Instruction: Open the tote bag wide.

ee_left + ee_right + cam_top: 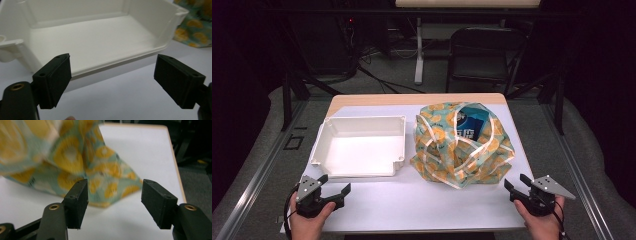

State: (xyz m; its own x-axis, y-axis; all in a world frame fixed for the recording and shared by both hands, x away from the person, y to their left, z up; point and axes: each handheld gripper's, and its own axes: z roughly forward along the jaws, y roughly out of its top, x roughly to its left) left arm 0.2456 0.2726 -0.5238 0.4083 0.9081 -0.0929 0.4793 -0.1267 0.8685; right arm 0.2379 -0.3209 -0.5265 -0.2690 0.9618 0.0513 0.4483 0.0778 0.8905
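left gripper [333, 188]: held at the near left edge of the tabletop [412, 210], jaws released with nothing between them, aimed at the white tray.
white tray [359, 147]: open and empty, on the left half of the tabletop, just beside the bag; its near wall lies just ahead of the left gripper.
patterned bag [462, 145]: crumpled cloth with orange-slice print on the right half, its loop handles slack over the top, a blue packet [472, 122] showing through the mouth.
right gripper [518, 186]: at the near right edge, jaws released and empty, pointed at the bag's near corner.
step in hand: likely a first reach for the bag. Best to pinch a handle or the mouth's rim, not loose cloth, and steady the tray with the left.
high view adds: the blue packet and the whole layout.
left gripper view adds: the tray's bare floor [95, 42] and rim lip up close.
right gripper view adds: the bag's low corner [105, 195], resting on the tabletop; the upper cloth is blurred.
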